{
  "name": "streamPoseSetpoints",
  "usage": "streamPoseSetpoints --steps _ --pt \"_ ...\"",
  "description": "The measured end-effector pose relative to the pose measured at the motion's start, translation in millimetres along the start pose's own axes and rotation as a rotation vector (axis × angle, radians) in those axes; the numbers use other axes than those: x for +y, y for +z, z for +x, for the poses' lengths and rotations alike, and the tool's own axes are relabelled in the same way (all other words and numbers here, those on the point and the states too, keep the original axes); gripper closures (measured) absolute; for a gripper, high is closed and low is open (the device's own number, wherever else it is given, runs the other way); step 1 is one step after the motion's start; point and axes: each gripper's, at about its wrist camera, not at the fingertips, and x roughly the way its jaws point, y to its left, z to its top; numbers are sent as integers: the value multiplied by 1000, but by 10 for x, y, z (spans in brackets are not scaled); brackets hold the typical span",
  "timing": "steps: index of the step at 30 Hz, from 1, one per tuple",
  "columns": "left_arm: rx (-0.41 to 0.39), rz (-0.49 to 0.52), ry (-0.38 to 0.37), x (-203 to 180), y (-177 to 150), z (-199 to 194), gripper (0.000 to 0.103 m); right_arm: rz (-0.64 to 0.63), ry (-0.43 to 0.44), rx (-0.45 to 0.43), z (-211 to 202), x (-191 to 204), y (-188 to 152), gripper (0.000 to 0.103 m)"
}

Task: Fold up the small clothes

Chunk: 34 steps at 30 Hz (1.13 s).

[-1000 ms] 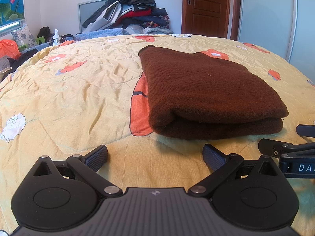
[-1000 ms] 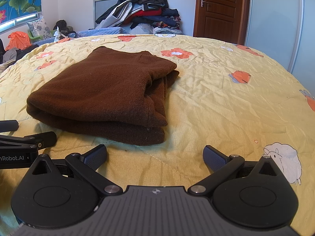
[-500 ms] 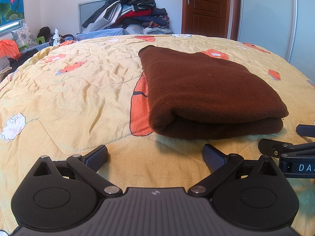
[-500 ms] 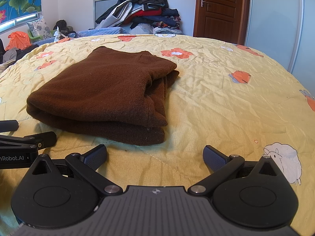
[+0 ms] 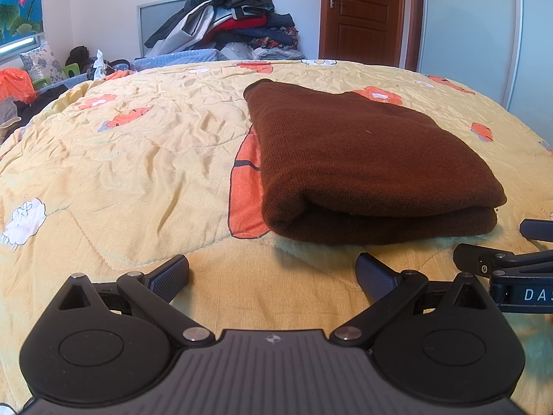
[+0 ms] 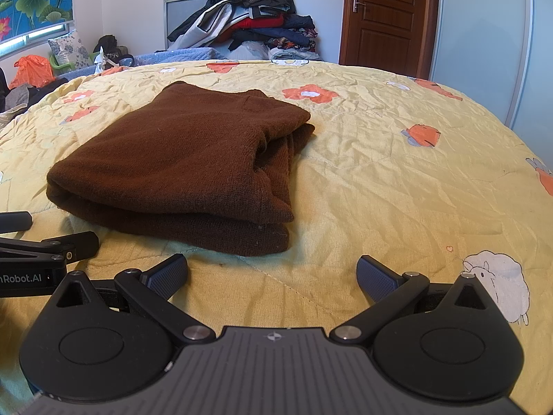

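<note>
Both the left gripper (image 5: 273, 273) and right gripper (image 6: 271, 273) are held wide open, empty, near the folded brown sweater (image 5: 363, 166); folding appears complete, so removal is judged next.

garment (image 5: 363, 159): plain brown | quilt (image 5: 138, 159): yellow, orange flowers, white sheep | door (image 6: 387, 14): reddish-brown, seemingly wood

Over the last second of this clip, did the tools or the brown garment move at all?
Nothing visibly changed. The left tool and the right tool are open and empty as before, held short of the folded brown garment, which lies in the same place on the yellow quilt.
</note>
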Motion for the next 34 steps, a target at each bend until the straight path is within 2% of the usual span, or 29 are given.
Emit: streamPoseSetpoints --steps 9,17,34 --pt "14 -13 2 14 5 -3 0 0 0 0 -1 1 0 0" --pt "34 -40 33 -42 12 -16 0 0 0 0 -1 3 0 0" --pt "22 -30 0 1 -8 -78 0 1 4 2 -3 -5 2 0"
